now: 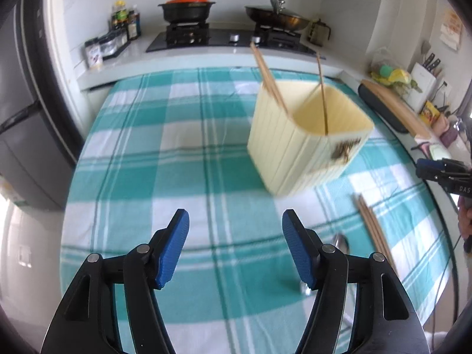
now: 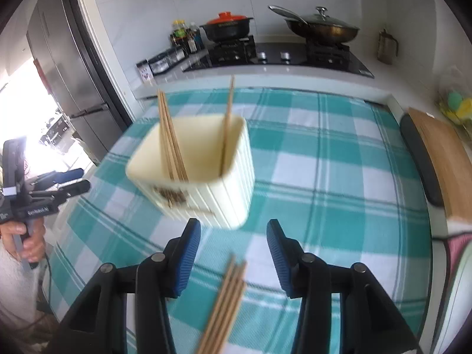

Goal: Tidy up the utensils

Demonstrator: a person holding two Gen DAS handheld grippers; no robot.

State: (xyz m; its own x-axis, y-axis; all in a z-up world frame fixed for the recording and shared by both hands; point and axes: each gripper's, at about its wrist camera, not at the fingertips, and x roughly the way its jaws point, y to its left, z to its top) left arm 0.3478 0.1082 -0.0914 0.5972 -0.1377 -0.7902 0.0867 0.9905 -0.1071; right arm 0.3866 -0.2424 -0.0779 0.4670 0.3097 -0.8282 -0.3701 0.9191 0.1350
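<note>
A cream ribbed utensil holder stands on the teal checked tablecloth with several wooden chopsticks leaning inside it. More chopsticks lie on the cloth, in the right wrist view just below and between the fingers. A metal spoon lies beside them, partly hidden by my left gripper's right finger. My left gripper is open and empty above the cloth. My right gripper is open and empty; it also shows in the left wrist view.
A counter behind the table holds a stove, an orange-lidded pot, a wok and condiment bottles. A wooden board lies at the right. A fridge stands at the left.
</note>
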